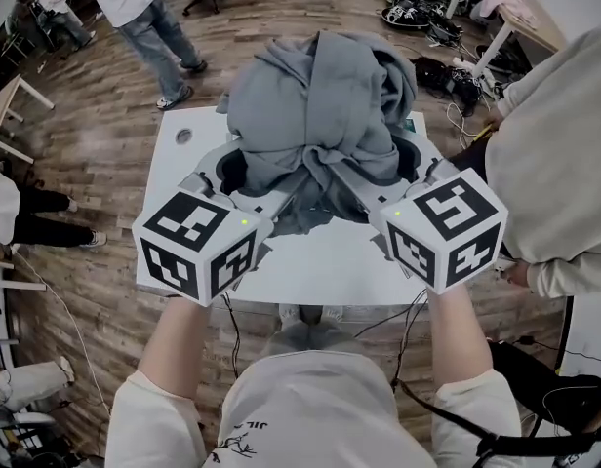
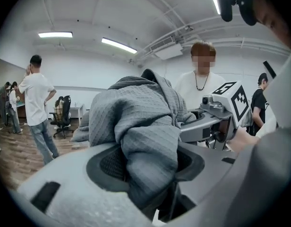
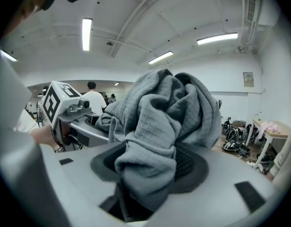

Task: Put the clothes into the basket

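Observation:
A bundled grey garment (image 1: 320, 105) hangs in the air above the white table (image 1: 330, 266), held from both sides. My left gripper (image 1: 247, 174) is shut on its left lower fold, and the cloth (image 2: 145, 141) fills the gap between the jaws. On the right lower fold my right gripper (image 1: 390, 169) is shut too, with fabric (image 3: 150, 155) bunched between its pads. The two grippers sit close together, side by side, with their marker cubes toward me. No basket shows in any view.
One person (image 1: 135, 8) stands on the wooden floor at the far left. Another in a light top (image 1: 559, 154) stands close at the table's right side. Cables and gear (image 1: 427, 18) lie on the floor at the far right, near a desk (image 1: 515, 18).

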The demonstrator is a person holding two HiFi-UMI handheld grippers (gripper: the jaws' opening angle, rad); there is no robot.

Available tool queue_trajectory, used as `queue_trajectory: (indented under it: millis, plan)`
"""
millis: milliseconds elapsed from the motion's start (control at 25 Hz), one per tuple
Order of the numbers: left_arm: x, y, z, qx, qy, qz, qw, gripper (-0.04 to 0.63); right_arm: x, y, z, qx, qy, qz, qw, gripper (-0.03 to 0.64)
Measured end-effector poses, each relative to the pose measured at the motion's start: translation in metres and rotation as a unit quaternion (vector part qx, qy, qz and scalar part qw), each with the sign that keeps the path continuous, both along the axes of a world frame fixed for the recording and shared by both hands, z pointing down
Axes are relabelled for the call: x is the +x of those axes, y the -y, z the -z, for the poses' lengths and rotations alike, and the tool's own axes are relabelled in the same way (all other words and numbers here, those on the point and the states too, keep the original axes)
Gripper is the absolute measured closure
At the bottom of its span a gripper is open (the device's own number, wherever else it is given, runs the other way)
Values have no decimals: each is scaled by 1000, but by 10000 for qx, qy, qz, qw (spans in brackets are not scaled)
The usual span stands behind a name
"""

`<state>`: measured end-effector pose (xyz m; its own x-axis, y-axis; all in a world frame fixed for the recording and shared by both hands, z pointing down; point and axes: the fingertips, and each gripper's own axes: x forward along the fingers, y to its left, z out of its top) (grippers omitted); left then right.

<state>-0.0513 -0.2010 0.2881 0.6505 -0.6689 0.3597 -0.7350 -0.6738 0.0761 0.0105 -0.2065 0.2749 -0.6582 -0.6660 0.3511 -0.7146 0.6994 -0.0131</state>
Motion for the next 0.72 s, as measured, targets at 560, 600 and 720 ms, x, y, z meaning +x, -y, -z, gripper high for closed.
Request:
queue_trajectory:
  millis: [560, 600, 720]
  plan:
    - [-3, 84, -79, -669, 150, 219, 9974, 354, -5, 86, -83, -935, 70, 3, 9956, 382]
    - [-3, 86, -89, -747, 165, 261, 9967, 354, -5, 89, -94, -1054, 105, -27, 9944, 382]
    - [-1, 90, -115, -980, 195, 308, 9945, 356, -3, 94, -122, -1337, 131, -111, 9909, 382]
